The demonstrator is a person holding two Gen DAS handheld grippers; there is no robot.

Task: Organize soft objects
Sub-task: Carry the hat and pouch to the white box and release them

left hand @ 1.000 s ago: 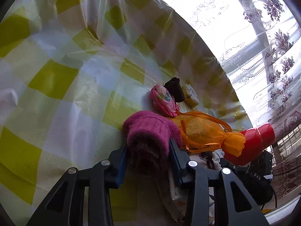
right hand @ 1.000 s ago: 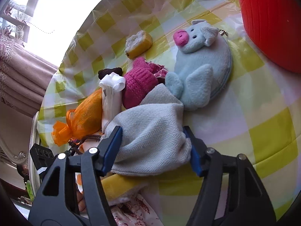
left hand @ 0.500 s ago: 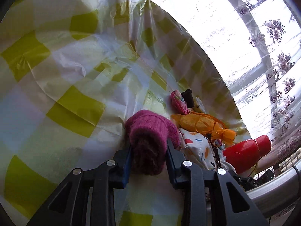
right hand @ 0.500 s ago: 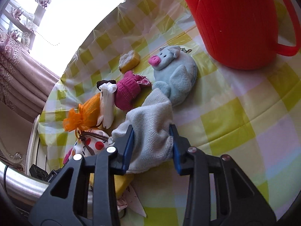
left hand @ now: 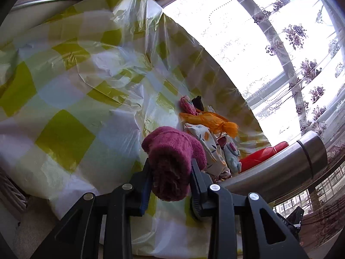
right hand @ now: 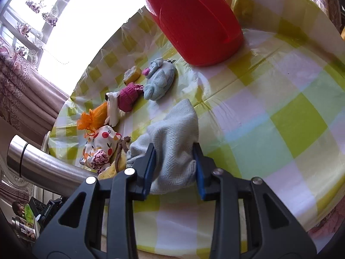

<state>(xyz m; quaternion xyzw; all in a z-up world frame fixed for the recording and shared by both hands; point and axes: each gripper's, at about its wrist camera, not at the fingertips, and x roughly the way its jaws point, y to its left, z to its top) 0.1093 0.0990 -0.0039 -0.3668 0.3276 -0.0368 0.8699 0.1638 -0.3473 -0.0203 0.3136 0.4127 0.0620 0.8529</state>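
My left gripper (left hand: 170,178) is clamped on a magenta knit (left hand: 172,164), which bulges out past the pads and hangs over the tabletop's near edge (left hand: 71,172). My right gripper (right hand: 174,168) has just been closing, and its jaws now pinch a bunched grey cloth (right hand: 172,138) whose far corner trails toward the middle of the tabletop (right hand: 291,129).

My worry is the grey cloth: only a fold is caught, so it could slide out as I carry it, or its loose end could drag the plastic cover and tug the pile near the left edge, namely the orange pouch (right hand: 94,115), the fruit-print bag (right hand: 101,142) and the plush (right hand: 159,82). The knit is thick and springy, so it could squirm free. The red jug (right hand: 194,21) stands at the far edge; a wide swing could clip it.
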